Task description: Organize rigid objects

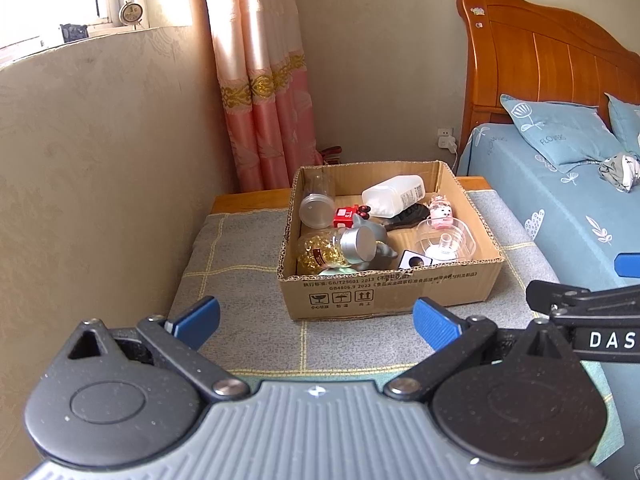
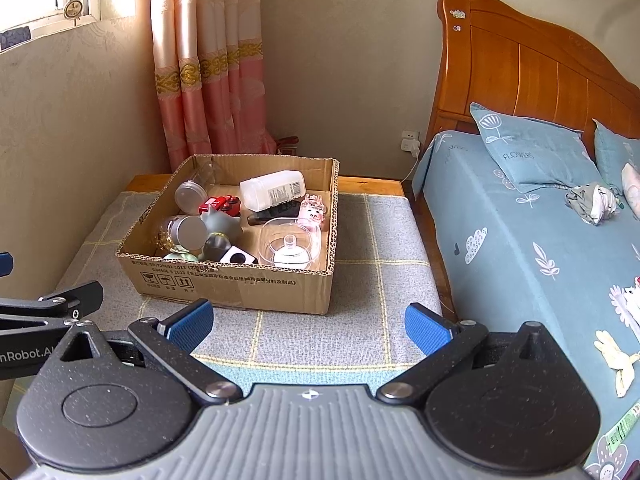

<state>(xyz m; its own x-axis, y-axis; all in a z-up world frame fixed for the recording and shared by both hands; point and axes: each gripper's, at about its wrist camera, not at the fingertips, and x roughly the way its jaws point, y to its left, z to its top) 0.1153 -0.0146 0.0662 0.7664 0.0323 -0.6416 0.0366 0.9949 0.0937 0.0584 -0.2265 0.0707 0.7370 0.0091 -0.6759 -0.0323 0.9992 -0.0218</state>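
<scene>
- Cardboard box [image 1: 390, 284] of rigid objects sat on the padded table [image 1: 240, 256] beside the bed [image 1: 560, 208] in our left wrist view; our left hand-held gripper [image 1: 316, 322] was spread, empty, short of it.
- From the right wrist, we saw the white bottle [image 2: 272, 191] and clear dish [image 2: 290, 242] inside; our right hand-held gripper [image 2: 308, 326] was likewise spread, holding nothing.

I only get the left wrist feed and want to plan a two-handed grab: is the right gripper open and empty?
Observer: Yes. The right gripper is open with nothing between its fingers, and it sits short of the cardboard box.
Operator: Could it come in along the box's right outer wall?
Observer: Probably. That wall faces only bare grey cushion, and nothing leans against it.
</scene>
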